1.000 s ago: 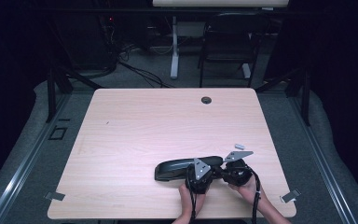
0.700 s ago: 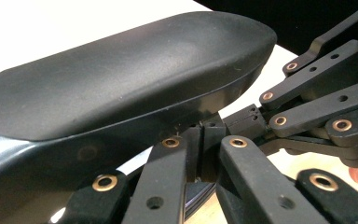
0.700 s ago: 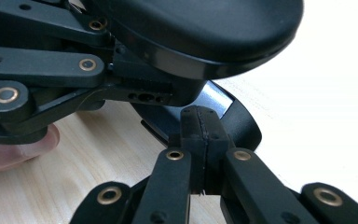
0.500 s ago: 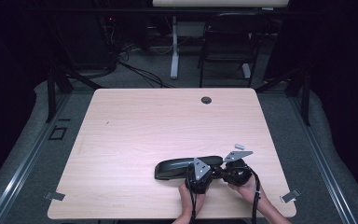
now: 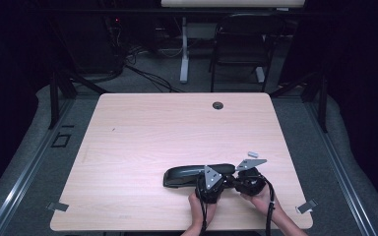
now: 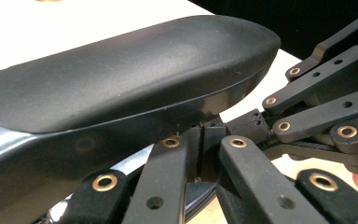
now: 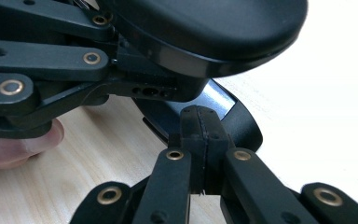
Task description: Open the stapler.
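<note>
Item: black oblong case [image 5: 193,174], lying flat on the table [image 5: 142,132] near its front edge. Left tongs [image 5: 215,177] closed, empty, tips just under the case's right end. Right tongs [image 5: 236,178] closed too, apparently touching nothing. Risk: shut tips cannot grip; a nudge slides the smooth case away

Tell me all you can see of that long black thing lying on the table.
The black case is long with rounded ends, matte on its domed lid and glossier along the lower shell, like hard plastic. It lies flat and shut on the table near the front edge. The left hand-held gripper and right hand-held gripper meet at its right end, jaws shut.
</note>
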